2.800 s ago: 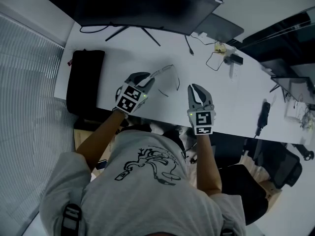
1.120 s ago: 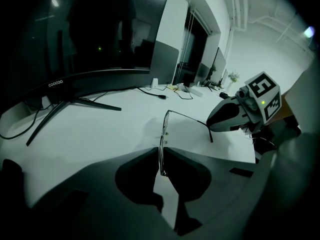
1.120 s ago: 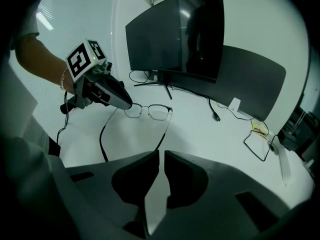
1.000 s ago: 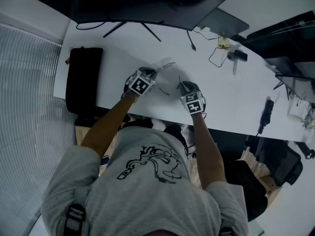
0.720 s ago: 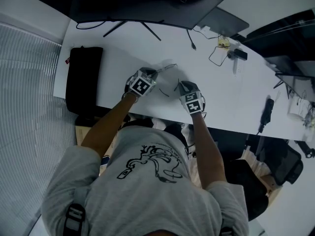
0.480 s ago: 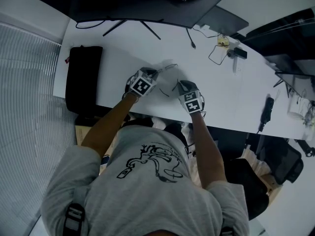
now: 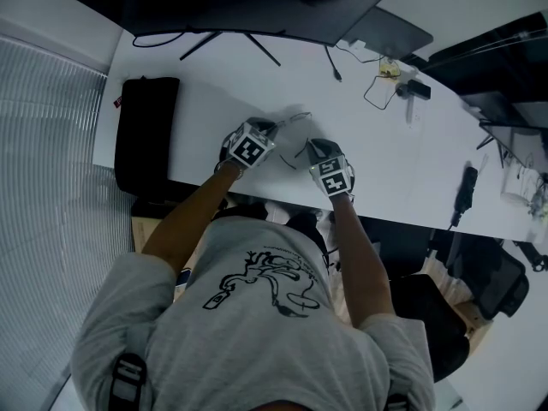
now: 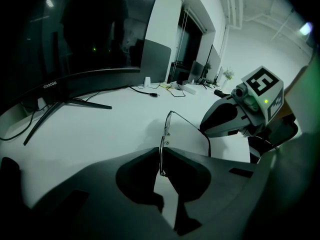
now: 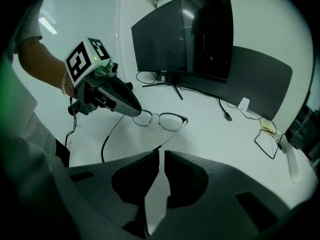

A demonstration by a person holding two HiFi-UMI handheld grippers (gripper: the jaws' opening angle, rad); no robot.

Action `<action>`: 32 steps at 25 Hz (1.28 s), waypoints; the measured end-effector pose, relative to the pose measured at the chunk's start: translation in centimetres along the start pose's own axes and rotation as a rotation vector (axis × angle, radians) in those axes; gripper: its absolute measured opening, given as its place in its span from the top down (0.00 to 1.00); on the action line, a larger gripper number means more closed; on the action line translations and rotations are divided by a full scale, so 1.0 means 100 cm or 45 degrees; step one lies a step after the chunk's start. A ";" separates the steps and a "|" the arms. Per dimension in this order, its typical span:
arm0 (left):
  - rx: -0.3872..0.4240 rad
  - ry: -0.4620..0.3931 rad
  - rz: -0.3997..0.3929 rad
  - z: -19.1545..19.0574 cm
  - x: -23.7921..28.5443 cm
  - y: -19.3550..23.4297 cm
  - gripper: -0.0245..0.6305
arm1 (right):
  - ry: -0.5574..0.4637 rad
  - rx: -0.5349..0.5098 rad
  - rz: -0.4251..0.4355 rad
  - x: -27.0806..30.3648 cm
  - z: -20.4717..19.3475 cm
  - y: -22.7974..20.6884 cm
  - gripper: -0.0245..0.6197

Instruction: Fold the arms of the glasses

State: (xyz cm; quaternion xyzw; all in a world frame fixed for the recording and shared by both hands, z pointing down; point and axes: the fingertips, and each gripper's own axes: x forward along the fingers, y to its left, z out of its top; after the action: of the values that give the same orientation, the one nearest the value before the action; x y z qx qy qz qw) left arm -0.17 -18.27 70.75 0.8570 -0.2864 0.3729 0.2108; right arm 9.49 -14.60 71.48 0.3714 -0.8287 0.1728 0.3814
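glasses [image 9: 162,120] | thin dark wire frame, clear lenses | both arms unfolded | frame end pinched in left gripper [image 8: 162,153] | one arm's tip pinched in right gripper [image 9: 161,154]

The glasses [image 7: 295,129] are found between the left hand-held gripper [image 7: 266,128] and the right hand-held gripper [image 7: 312,147]. Behind them on the tabletop [image 7: 385,174] a monitor [image 7: 248,2] is placed, and a bag [image 7: 145,131] to the left.

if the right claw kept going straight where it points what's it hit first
The glasses' arm, at the tips of the right claw and seemingly pinched; beyond it the lens frame, depth unclear.
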 end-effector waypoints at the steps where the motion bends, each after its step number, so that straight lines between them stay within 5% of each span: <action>1: 0.003 -0.003 -0.003 0.000 0.000 -0.001 0.90 | 0.000 0.000 0.002 0.000 0.000 0.001 0.90; 32: 0.051 0.015 -0.035 -0.009 -0.002 -0.025 0.90 | -0.008 0.055 0.020 0.001 0.001 0.017 0.89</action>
State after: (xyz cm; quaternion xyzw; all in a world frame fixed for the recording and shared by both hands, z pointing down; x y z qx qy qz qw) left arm 0.90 -15.79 70.85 0.8627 -0.2657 0.3807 0.2005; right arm 8.13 -13.57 71.50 0.3736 -0.8289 0.1924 0.3693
